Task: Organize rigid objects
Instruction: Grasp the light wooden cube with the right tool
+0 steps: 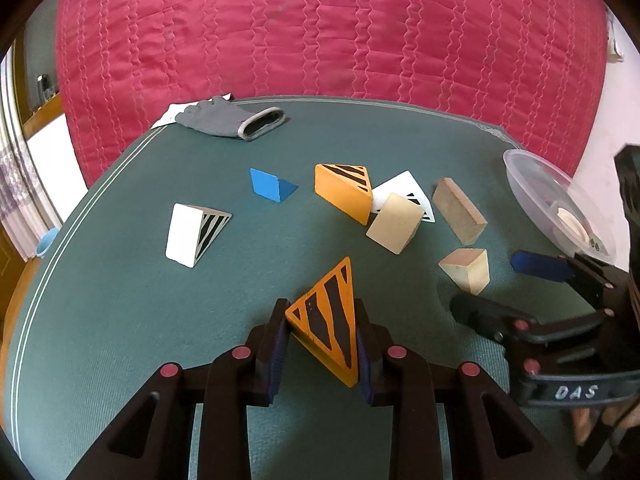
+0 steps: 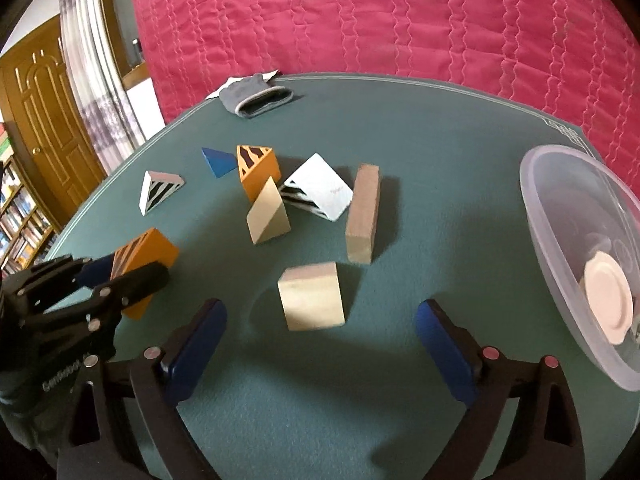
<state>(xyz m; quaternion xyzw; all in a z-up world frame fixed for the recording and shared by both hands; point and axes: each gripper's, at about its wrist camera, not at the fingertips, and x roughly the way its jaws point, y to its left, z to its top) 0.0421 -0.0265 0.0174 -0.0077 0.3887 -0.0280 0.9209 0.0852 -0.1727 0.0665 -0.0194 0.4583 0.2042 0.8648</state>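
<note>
Left claw (image 1: 320,344) clenched on orange striped wedge (image 1: 326,320), above counter (image 1: 120,320). Right claw (image 2: 320,344) released, plain wooden block (image 2: 311,296) just ahead, untouched. Block looks light, stiff, smooth; sloped face may slip, so pinch flat parallel sides.

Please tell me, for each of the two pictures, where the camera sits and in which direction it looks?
Left wrist: on the left gripper, looking forward and down over the green table; its jaws clamp an orange striped wedge; the right gripper shows at right.
Right wrist: on the right gripper, looking down at a plain wooden block, jaws open; the left gripper shows at left.
Shared: blocks, grey glove, clear plastic bowl, pink quilt.
</note>
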